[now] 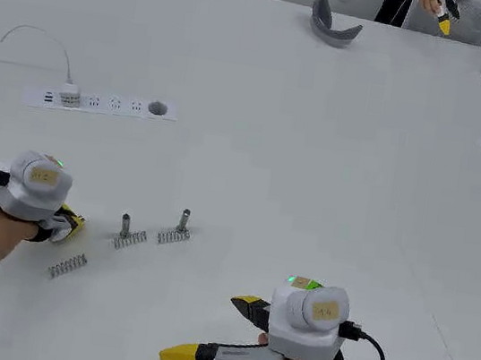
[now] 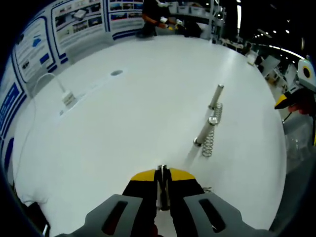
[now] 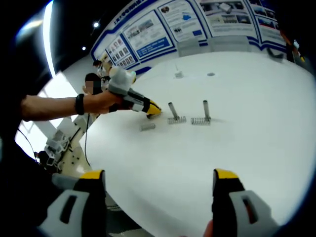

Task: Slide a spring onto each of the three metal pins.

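White tabletop [image 1: 314, 173], matt, bearing every item below.

- Left pin [image 1: 125, 223] [image 2: 205, 131] [image 3: 172, 109]: short grey metal shaft, upright on a small base, shaft bare.
- First spring [image 1: 130, 240] [image 2: 208, 143] [image 3: 177, 119]: silvery coil, lying flat against the left pin's foot.
- Right pin [image 1: 184, 219] [image 2: 217, 96] [image 3: 205, 108]: same pattern, upright, shaft bare, near the left pin.
- Second spring [image 1: 173, 236] [image 2: 218, 111] [image 3: 198, 120]: lying flat against the right pin's foot.
- Third spring [image 1: 68, 265] [image 3: 147, 127]: lying loose, apart from both pins and nearer the person, near the left gripper's tip.
- Left gripper [image 1: 71, 223] [image 2: 162, 173]: yellow-tipped jaws pressed together, with a thin pale line along the seam. Whether anything is pinched there cannot be told. Its tip is low at the tabletop, left of the pins.
- Right gripper [image 1: 216, 330] [image 3: 158, 175]: jaws spread wide, holding nothing, at the table's near edge, well apart from the pins.
- Power strip [image 1: 98, 103]: white, one plug fitted, beyond the pins.
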Available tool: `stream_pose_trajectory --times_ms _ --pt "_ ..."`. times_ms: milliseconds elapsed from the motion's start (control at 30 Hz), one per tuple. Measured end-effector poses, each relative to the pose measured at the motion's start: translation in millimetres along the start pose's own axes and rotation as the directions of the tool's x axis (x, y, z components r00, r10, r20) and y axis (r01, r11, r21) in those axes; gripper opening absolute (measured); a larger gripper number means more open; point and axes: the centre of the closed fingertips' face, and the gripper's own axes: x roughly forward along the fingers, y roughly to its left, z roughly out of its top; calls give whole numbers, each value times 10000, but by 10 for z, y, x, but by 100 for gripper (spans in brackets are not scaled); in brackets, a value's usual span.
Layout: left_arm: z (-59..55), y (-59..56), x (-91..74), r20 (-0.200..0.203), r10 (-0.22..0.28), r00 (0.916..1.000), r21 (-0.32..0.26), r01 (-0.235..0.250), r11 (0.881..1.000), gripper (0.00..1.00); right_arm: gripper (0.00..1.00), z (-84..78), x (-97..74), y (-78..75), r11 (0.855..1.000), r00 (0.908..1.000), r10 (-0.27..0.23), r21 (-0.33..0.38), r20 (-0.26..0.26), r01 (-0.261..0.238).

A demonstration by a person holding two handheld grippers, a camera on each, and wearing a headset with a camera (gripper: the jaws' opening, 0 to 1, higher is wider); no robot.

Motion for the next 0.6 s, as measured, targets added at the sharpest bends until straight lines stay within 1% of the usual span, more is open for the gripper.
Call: stream_pose_trajectory --times_ms 167,267,333,400,600 --pt "9 8 -122 328 171 9993 -319 -160 9994 7 91 50 -50 -52 9998 9997 -123 145 218 120" --pt "-6 11 -168 388 208 9990 -372 -193 9991 8 91 70 -55 -53 9998 9995 -97 153 304 93" --pt "-23 10 -201 435 224 9988 -421 -206 9989 8 91 88 -54 -44 10000 9993 -63 3 369 63" --pt "-39 15 -216 472 236 9986 -559 -209 9982 8 92 88 -50 -31 9999 9995 -51 -149 307 56" --pt "-63 8 -317 592 337 9977 -816 -288 9962 8 92 99 -38 -7 9999 9994 -21 -153 359 27"
